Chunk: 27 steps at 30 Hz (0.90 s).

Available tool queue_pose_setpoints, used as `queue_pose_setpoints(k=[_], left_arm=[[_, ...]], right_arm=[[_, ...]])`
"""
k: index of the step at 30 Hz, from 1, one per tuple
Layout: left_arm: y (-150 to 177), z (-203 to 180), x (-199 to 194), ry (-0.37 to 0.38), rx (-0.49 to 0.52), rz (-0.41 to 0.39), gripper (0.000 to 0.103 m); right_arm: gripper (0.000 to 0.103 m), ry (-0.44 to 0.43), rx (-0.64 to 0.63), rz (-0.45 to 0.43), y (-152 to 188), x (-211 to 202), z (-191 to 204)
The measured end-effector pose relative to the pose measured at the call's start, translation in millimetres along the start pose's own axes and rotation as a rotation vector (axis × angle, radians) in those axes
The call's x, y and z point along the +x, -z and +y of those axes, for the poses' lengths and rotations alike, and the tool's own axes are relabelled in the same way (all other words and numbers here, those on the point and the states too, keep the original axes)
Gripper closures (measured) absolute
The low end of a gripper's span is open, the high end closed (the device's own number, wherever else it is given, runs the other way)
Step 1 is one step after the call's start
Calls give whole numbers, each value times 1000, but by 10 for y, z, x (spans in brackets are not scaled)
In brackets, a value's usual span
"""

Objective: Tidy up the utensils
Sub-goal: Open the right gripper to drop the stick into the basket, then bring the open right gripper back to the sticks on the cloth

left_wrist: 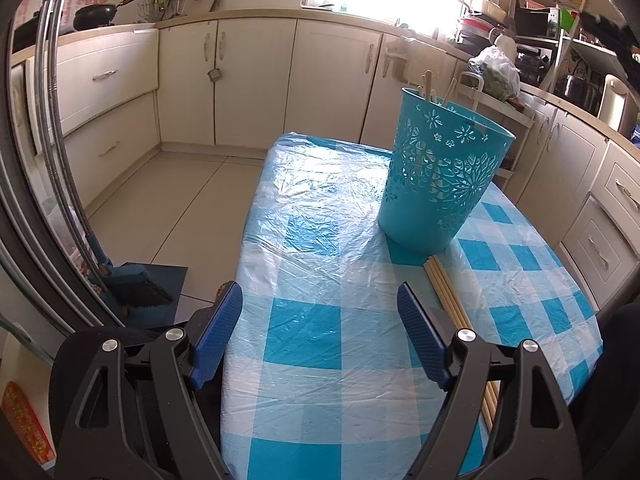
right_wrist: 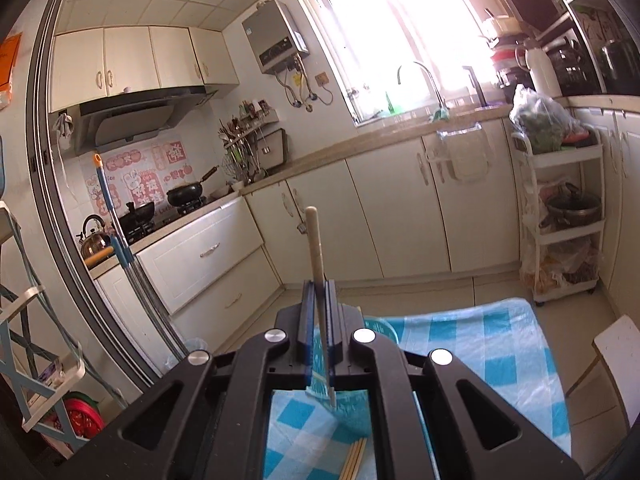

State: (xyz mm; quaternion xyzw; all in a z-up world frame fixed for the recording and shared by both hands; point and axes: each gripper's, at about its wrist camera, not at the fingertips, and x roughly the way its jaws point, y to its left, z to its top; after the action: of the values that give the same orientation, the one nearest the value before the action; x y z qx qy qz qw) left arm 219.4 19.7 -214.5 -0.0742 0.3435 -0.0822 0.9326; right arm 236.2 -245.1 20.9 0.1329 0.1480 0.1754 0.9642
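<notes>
chopstick (right_wrist: pixel 316 240) stands upright, clamped in my right jaws (right_wrist: pixel 318 292) above the counter (right_wrist: pixel 500 344); i should center it over the blue holder (left_wrist: pixel 440 168) before lowering. my left jaws (left_wrist: pixel 320 332) hang apart, empty.

The left gripper (left_wrist: pixel 320 334) is built of matte black plastic: two broad outer arms with long triangular cut-outs, and two narrower inner links that carry the fingers. Four round silver pivot screws sit across the linkage, one on each outer arm and one on each inner link. Each finger ends in a flat blue pad (left_wrist: pixel 219 334) with a fine cross-hatched, ribbed texture. The right gripper (right_wrist: pixel 319 286) has the same black frame, the same triangular cut-outs and four shiny silver screws in a row; its blue ribbed pads (right_wrist: pixel 305 312) look like narrow strips, seen edge-on.
</notes>
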Motion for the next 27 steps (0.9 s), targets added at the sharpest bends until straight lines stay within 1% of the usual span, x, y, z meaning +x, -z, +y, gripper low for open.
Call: queue_pose_setpoints(k=[4,7,12,17,21,27], left_arm=[[5,8,7,4,-3,2,27],[7,16,8,8,-7,4,27],[3,27,14,17,-16,6,27],[6,25,20,19,-17,7,26],[7,22,24,18,-15,8,26],[15,-1,25,7,2,9,26]], right_arm=[[97,6,-34,-20,-137,214,59],[97,20,-56,-1,-115,450,81],[97,64,-89,74,142,807,27],[97,89,-50,168,449,1046,-121],[97,95,-34,201,569,1027,-168],[97,87,-7,200,631,804,-204]])
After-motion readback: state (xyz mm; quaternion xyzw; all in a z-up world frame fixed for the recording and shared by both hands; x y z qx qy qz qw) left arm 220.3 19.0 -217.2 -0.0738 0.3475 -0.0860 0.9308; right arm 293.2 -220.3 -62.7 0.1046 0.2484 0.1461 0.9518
